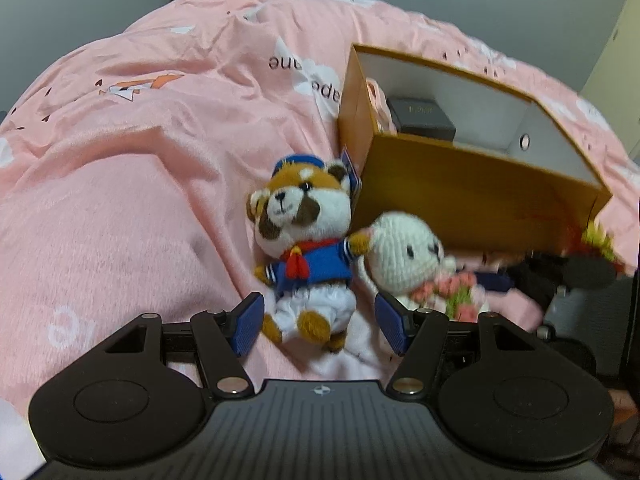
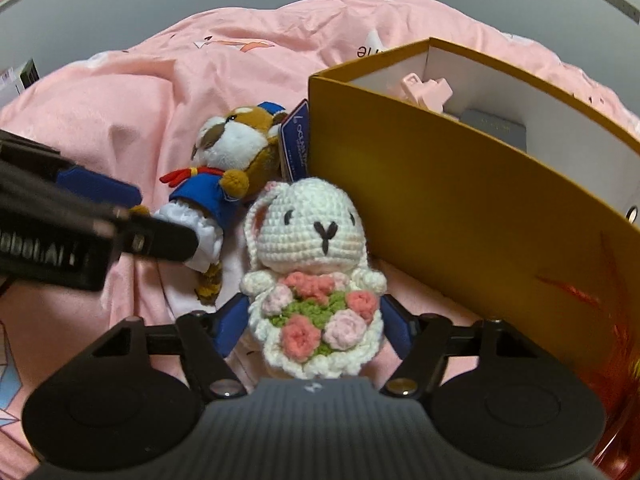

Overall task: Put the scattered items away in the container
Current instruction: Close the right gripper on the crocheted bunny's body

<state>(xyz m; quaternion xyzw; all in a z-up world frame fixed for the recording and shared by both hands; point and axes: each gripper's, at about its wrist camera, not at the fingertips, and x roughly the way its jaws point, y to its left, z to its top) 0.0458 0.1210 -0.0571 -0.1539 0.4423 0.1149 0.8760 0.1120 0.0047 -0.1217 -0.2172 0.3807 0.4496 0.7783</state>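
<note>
Soft toys, matt card, fleecy bedding

White crocheted yarn rabbit (image 2: 308, 232) looks knobbly; brown plush sailor bear (image 1: 304, 216) fuzzy; mustard cardboard box (image 2: 452, 200) at right smooth, matt; pink blanket (image 1: 120, 184) at left fleecy.

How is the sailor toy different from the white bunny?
The sailor plush is furry, brown and white, with a blue jacket and cap; the crochet bunny is knitted white yarn. The bunny holds a bouquet of pink flowers; the sailor plush wears a red scarf. Both lie on the pink blanket beside the yellow box.
</note>
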